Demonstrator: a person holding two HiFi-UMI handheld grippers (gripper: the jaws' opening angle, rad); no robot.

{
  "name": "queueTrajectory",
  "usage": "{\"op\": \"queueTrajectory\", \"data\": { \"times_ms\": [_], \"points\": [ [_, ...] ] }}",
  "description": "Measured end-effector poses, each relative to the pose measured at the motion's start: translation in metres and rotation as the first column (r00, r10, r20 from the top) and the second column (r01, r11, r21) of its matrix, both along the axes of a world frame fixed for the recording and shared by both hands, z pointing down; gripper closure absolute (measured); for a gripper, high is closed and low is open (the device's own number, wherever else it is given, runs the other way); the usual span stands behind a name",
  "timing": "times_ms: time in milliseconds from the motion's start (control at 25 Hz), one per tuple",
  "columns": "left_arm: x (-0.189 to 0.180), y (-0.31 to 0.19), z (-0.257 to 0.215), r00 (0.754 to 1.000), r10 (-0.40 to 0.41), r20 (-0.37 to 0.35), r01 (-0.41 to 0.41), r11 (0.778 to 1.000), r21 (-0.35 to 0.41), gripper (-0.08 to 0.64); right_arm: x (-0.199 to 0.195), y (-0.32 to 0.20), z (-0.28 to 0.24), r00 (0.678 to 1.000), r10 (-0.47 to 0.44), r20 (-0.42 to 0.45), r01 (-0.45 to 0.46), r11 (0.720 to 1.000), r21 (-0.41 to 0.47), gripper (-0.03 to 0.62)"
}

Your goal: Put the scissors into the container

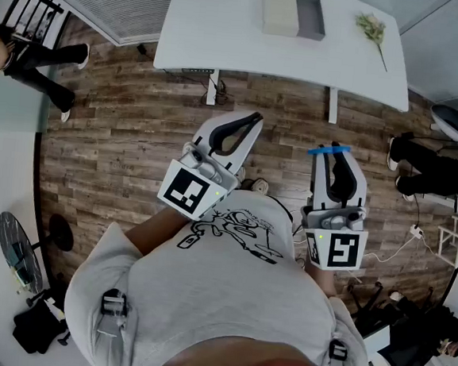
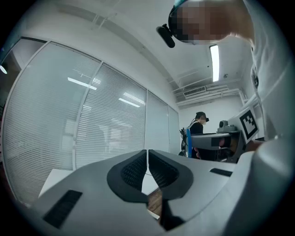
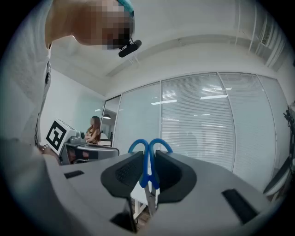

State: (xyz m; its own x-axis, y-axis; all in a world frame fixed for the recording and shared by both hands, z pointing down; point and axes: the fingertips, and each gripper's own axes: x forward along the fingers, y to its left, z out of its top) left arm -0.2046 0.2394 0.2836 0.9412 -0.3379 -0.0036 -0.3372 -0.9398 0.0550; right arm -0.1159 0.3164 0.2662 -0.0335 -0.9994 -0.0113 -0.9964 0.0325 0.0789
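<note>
Blue-handled scissors [image 3: 147, 167] stand upright between the pads of my right gripper [image 3: 148, 154], handles up and blades pointing down; the gripper is shut on them. From the head view, the blue handles [image 1: 328, 150] cross the tip of the right gripper [image 1: 332, 157], held close to the person's chest over the floor. My left gripper [image 1: 252, 123] is beside it, tilted to the right, its jaws [image 2: 147, 157] shut with nothing between them. The container [image 1: 295, 14], a beige and grey box, lies on the white table [image 1: 226, 34] well ahead of both grippers.
A dried flower sprig [image 1: 373, 30] lies on the table right of the box. Wooden floor [image 1: 122, 129] stretches between the person and the table. A seated person's legs [image 1: 40, 70] show at left, another's [image 1: 433, 168] at right. A fan [image 1: 17, 251] stands at lower left.
</note>
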Motion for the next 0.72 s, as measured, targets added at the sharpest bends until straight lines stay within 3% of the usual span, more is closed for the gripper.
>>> {"op": "queueTrajectory", "data": {
  "times_ms": [360,720],
  "points": [
    [-0.003,-0.014,0.004,1.0,-0.011,-0.006,0.01,1.0,-0.008,0.534,0.0,-0.014,0.0,1.0,0.003,0.004,-0.003,1.0,0.011,0.504],
    [-0.027,-0.035,0.008,1.0,-0.01,-0.006,0.01,1.0,-0.027,0.534,-0.025,-0.042,0.001,1.0,-0.011,0.023,0.011,1.0,0.013,0.503]
  ]
}}
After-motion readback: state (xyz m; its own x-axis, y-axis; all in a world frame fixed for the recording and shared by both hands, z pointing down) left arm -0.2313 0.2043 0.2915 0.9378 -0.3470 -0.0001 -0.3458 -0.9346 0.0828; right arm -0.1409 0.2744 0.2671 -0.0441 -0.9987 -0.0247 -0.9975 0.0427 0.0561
